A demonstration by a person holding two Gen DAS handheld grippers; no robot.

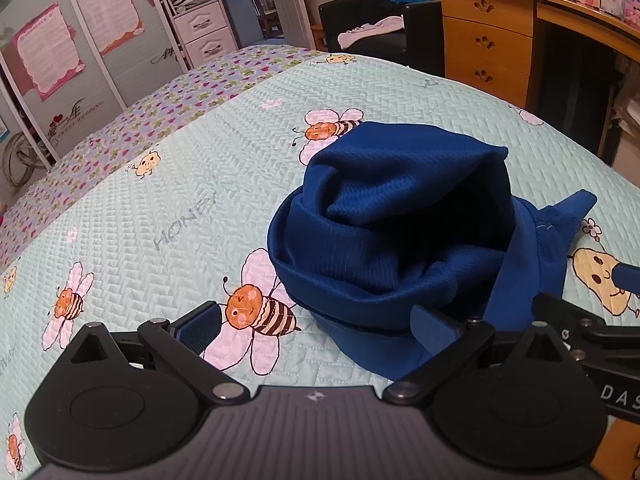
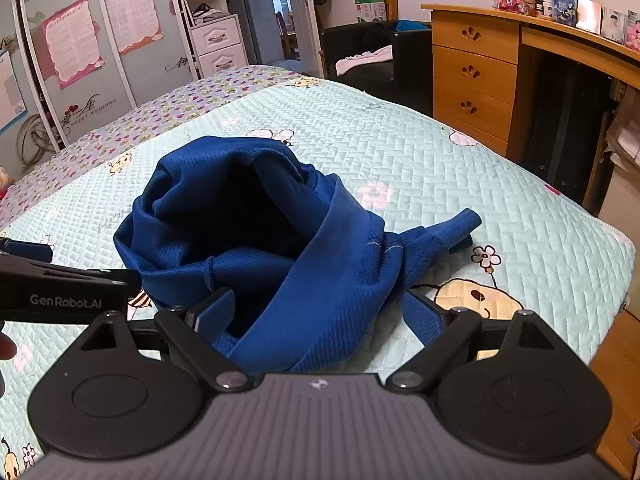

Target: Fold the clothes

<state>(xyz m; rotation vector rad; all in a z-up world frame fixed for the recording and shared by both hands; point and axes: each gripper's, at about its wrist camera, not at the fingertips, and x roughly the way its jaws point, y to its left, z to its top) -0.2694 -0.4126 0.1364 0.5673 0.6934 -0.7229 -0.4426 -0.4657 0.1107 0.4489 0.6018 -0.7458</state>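
A dark blue garment (image 1: pixel 400 240) lies crumpled in a heap on the pale green quilted bedspread (image 1: pixel 160 200). My left gripper (image 1: pixel 316 324) stands open just short of the heap's near edge, its right pad touching the cloth and its left pad over a bee print. In the right wrist view the same garment (image 2: pixel 260 232) fills the middle, with a strip trailing off to the right (image 2: pixel 452 224). My right gripper (image 2: pixel 320 316) is open, its fingers on either side of the garment's near fold. The left gripper's body (image 2: pixel 60 292) shows at the left edge.
The bed's right edge (image 2: pixel 616 248) drops to a wooden floor. A wooden desk with drawers (image 2: pixel 476 68) stands beyond it. A black chair with a white cloth (image 1: pixel 372 28) sits at the bed's far end. Wardrobe doors (image 1: pixel 60 52) line the left wall.
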